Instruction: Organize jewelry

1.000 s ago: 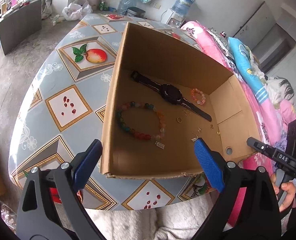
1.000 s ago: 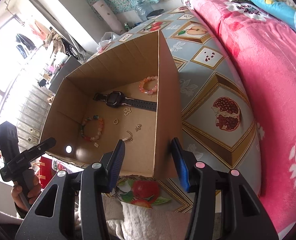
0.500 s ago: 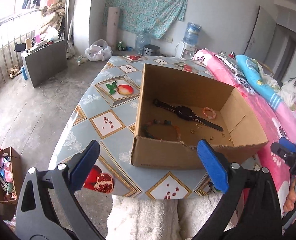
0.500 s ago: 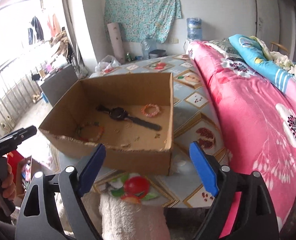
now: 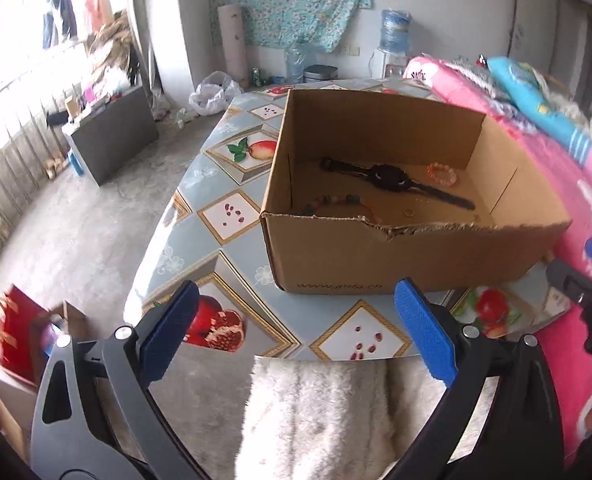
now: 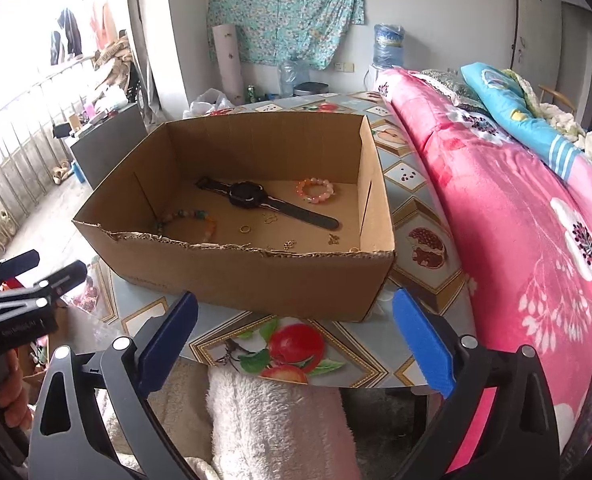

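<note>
Two grippers, left (image 5: 296,332) and right (image 6: 296,334), both w/ jaws spread wide, nothing held, hanging short of the table (image 6: 424,216), cardboard box (image 6: 256,276) on it w/ black watch (image 6: 248,193), pink bead bracelet (image 6: 315,191), multicolor bead bracelet (image 6: 188,220), gold ring (image 6: 245,229) inside

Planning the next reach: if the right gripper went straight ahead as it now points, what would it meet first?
Probably the near wall of the cardboard box, not the jewelry inside. The right gripper is open and points at that wall below its torn rim, though depth is uncertain.
</note>
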Tool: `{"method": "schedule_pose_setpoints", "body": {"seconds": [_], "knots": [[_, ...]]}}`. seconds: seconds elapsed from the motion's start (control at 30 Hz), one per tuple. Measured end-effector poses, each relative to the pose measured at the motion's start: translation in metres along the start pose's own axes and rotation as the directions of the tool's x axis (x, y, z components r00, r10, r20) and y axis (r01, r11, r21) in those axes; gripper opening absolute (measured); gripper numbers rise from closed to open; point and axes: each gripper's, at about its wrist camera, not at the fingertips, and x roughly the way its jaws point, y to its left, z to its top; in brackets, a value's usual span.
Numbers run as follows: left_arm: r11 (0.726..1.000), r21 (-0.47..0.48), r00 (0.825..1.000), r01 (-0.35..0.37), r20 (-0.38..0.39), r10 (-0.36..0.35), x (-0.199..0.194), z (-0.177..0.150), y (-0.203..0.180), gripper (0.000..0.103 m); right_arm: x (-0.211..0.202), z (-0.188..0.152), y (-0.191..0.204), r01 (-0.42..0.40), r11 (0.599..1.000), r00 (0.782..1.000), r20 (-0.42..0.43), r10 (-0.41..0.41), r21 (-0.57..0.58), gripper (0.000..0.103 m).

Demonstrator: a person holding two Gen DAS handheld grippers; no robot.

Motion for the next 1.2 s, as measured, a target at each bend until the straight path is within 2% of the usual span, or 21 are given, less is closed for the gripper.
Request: {"method": "schedule_pose_setpoints", "body": {"seconds": [0.2, 0.33, 0.47, 1.2], "knots": [[0.999, -0.033, 0.999, -0.002, -0.054, 0.000, 0.016, -0.004, -0.008, 0.095, 0.020, 0.001, 0.004, 0.003, 0.999, 0.999, -0.050, -0.002, 0.038, 0.096], [1.000, -0.028, 0.997, -0.008, -0.082, 0.005, 0.020, 0.000, -0.016, 0.094, 0.023, 0.002, 0.014, 0.021, 1.000, 0.998, -0.056, -0.021, -0.002, 0.096], [1.000, -0.014, 0.994, 0.021, -0.103, -0.022, 0.023, 0.001, -0.025, 0.094, 0.027, 0.004, 0.016, 0.025, 1.000, 0.998, -0.064, -0.025, -0.003, 0.096], [0.999, -0.028, 0.991, 0.026, -0.130, -0.030, 0.036, 0.012, -0.034, 0.094, 0.042, 0.007, 0.005, 0.056, 0.998, 0.994, -0.100, -0.052, 0.037, 0.096]]}}
